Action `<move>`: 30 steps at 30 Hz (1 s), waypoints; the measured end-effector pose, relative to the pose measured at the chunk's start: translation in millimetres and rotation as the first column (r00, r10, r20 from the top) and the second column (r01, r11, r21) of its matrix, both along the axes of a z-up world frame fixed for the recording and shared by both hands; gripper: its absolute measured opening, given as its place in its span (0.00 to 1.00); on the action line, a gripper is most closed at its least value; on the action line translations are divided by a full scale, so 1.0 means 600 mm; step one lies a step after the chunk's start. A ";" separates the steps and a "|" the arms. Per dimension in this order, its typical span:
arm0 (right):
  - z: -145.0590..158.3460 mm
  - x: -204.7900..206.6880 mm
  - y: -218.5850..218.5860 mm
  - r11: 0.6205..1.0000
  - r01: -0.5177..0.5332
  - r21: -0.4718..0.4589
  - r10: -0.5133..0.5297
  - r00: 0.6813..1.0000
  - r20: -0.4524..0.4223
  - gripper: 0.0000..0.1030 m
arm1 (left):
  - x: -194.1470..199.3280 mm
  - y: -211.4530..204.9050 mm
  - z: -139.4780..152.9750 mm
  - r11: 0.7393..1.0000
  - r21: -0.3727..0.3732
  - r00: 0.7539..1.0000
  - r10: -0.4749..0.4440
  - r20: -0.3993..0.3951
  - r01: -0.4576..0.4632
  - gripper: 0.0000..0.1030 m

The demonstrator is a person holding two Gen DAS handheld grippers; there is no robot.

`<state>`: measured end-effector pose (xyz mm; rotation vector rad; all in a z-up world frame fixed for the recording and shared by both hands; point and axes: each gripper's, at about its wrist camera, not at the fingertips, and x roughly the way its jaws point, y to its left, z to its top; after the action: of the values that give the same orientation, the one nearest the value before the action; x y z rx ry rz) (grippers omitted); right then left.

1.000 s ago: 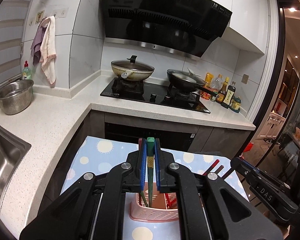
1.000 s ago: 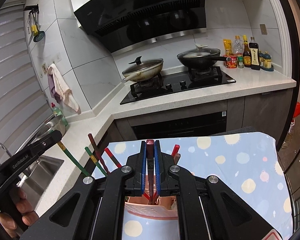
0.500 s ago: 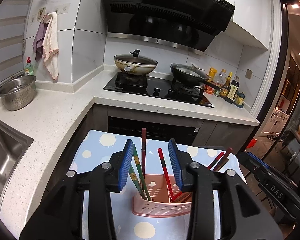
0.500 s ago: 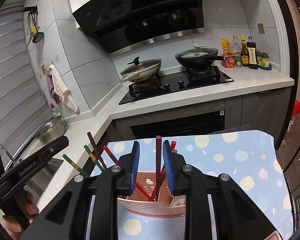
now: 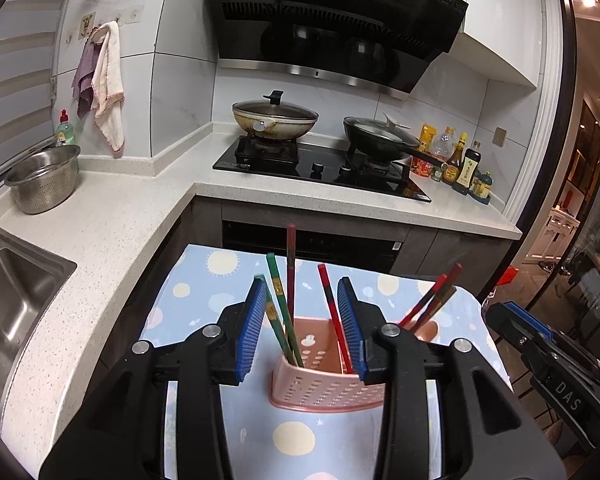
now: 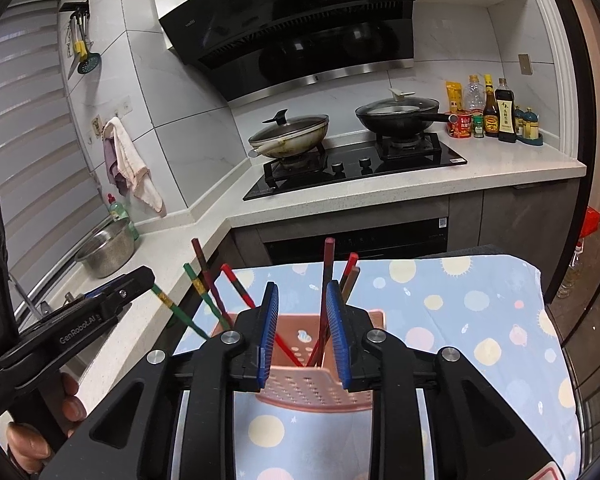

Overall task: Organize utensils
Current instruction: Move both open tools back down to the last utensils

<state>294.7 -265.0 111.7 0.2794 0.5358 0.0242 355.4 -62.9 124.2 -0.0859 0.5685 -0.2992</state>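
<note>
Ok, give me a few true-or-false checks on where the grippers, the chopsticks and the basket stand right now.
1. The left gripper is open and holds nothing. True.
2. The right gripper is clamped on a dark red chopstick. False: its jaws are apart, and the chopstick stands loose in the pink basket.
3. Green chopsticks stand in the basket. True.
4. The basket sits on the white counter beside the sink. False: it rests on the blue dotted cloth.
5. Both pans on the stove are uncovered. False: each has a lid on.

Black gripper point(image 5: 306, 328), blue ribbed pads point(image 5: 254, 328), silver screws
</note>
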 end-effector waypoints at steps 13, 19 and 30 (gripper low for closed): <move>-0.019 -0.095 0.029 1.000 -0.026 -0.017 0.025 0.999 -0.038 0.24 | -0.084 0.008 -0.025 1.000 0.025 0.999 -0.017 -0.035 0.018 0.35; -0.052 -0.149 0.045 0.999 -0.030 -0.031 0.028 0.996 -0.090 0.24 | -0.131 0.016 -0.044 0.999 0.046 0.999 -0.012 -0.046 0.014 0.44; -0.183 -0.268 0.075 0.999 -0.047 -0.014 0.041 0.958 -0.284 0.24 | -0.228 0.029 -0.140 0.997 0.076 0.987 -0.019 -0.158 0.032 0.45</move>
<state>133.8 -220.1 1.6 0.2524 0.8277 0.0222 218.9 -45.6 40.5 -0.0268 0.7377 -0.2962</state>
